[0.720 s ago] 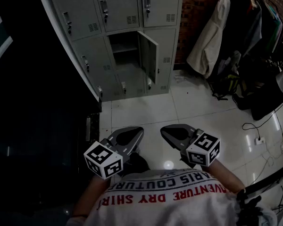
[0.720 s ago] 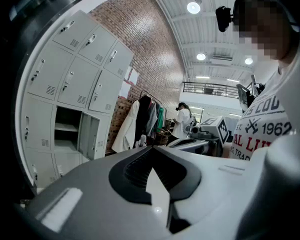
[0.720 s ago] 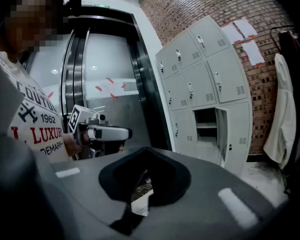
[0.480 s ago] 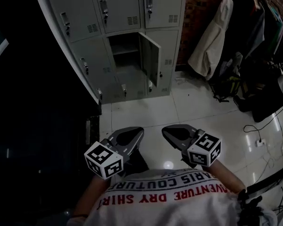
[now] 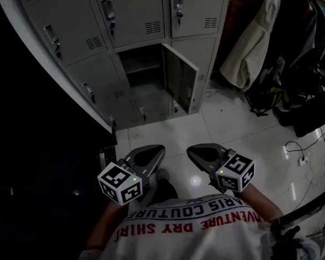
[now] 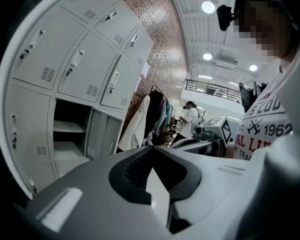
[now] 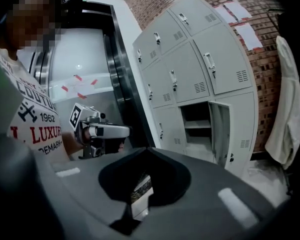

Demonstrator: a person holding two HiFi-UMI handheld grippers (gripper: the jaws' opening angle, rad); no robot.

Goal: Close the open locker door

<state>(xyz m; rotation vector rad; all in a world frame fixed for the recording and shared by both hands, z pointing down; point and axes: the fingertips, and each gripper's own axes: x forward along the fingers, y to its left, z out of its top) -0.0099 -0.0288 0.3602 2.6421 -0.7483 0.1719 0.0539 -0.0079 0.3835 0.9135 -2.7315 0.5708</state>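
White floor tiles front grey steel lockers; their open grey metal door juts out low. Left gripper and right gripper, fingers clenched empty, hang well short: approach, push its free edge.

I've got the head camera high, looking steeply down over the white printed shirt to the pale tiled floor, with the grey steel locker bank ahead, not close. The left gripper and right gripper cameras ride low, facing forward along their jaws, tilted upward. Each catches the other sideways; all three share the open grey locker door.
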